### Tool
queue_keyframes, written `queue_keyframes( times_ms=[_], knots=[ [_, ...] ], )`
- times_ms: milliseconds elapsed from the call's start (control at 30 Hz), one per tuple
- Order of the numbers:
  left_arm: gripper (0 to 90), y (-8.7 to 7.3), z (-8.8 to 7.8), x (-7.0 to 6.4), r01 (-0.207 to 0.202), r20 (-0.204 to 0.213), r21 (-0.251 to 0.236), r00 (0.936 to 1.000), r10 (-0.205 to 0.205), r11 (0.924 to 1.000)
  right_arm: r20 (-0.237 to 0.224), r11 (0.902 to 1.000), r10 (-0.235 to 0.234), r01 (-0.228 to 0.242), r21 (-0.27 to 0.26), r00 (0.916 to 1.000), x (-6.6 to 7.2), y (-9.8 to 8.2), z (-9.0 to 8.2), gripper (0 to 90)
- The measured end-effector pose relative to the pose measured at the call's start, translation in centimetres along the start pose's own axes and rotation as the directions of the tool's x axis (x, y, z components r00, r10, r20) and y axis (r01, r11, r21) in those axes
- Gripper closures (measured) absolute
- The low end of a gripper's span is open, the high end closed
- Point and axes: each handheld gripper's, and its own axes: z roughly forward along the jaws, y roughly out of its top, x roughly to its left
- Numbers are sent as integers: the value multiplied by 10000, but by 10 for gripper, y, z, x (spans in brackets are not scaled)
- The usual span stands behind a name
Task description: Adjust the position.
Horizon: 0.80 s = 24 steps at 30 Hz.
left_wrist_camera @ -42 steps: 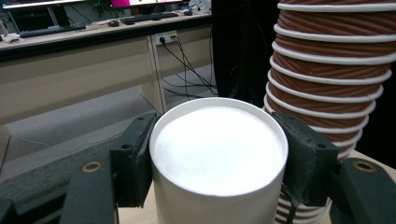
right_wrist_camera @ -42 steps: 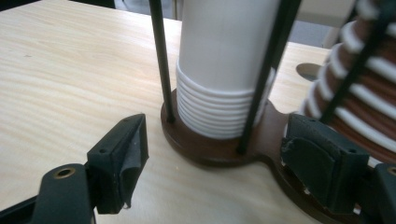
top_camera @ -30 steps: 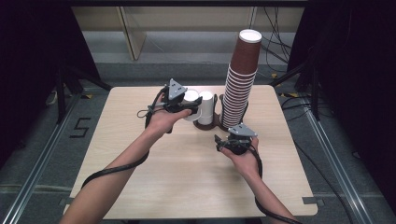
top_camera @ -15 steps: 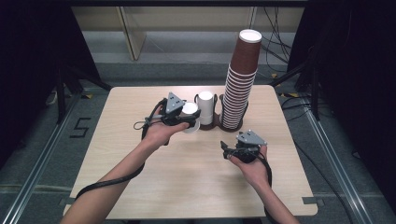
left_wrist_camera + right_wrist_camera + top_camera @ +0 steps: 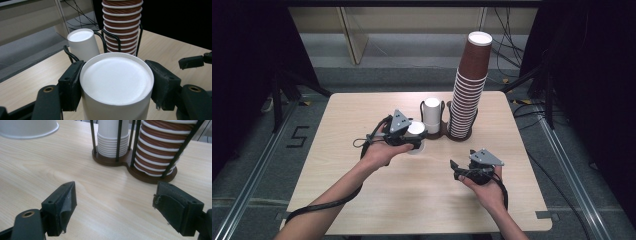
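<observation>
Clamped in the left gripper is a white paper cup, the two black pads pressing on opposite sides of its wall just below the flat end nearest the camera. That end is a closed white disc inside a thin raised ring, so the cup is upside down with its base up; its long axis runs close to upright, and in the right gripper view its wider rolled mouth hangs clear of the tabletop. Plain, matte white all over, it tapers toward the base. In the high view the cup sits above the middle of the table, just in front of the rack.

Behind it stands a dark wire cup rack with two bays. One bay holds a short stack of white cups, also base up, leaning slightly. The other holds a tall stack of brown cups with white rims, rising well above the rack.

Off to the right side, the right gripper is held low over the bare wood, apart from the cup and the rack. Its jaws stand apart and have just been opening, with nothing between them
</observation>
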Motion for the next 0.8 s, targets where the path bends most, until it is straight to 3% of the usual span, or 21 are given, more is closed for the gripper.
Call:
queue_keyframes(
  times_ms=[100, 133, 233, 367, 433, 533, 567, 600, 633, 767, 800],
  knots=[
    [341, -4, 2, -8, -109, 236, 241, 9997, 103, 9997, 58, 10000, 8, -8, 13, 10000, -1, -5, -3, 184],
    [341, -5, 2, -10, -155, 313, 317, 9994, 145, 9994, -58, 9992, 390, -389, 119, 9992, 2, -7, -4, 184],
    [341, -9, 3, -15, -299, 515, 535, 9983, 272, 9981, -152, 9986, 520, -519, 53, 9985, 2, -11, -4, 173],
    [341, -12, 4, -21, -197, 748, 593, 9971, 152, 9980, -190, 9972, 709, -704, 240, 9973, 6, -10, -10, 150],
    [341, -12, 4, -24, -208, 823, 595, 9965, 159, 9980, -307, 9993, 365, -366, -37, 9989, 9, -8, -9, 122],
    [340, -12, 5, -26, -175, 895, 570, 9959, 123, 9982, -409, 9990, 436, -435, 28, 9982, 11, -7, -9, 98],
    [340, -12, 5, -25, -272, 940, 659, 9954, 209, 9975, -669, 9990, 436, -441, -56, 9968, 11, -7, -7, 85],
    [341, -13, 7, -27, -149, 980, 630, 9952, 87, 9979, -759, 9973, 734, -734, 18, 9944, 14, -7, -7, 69],
    [341, -14, 9, -28, -148, 1044, 691, 9945, 75, 9975, -660, 9992, 402, -397, 85, 9970, 13, -6, -8, 49],
    [340, -17, 16, -31, -264, 1288, 1086, 9916, 122, 9937, -1146, 9979, 641, -633, 105, 9913, 19, -6, -5, 16],
    [341, -18, 19, -33, -174, 1281, 1021, 9917, 42, 9946, -1083, 9993, 362, -355, 77, 9935, 18, -6, -5, 12]
  ],
)
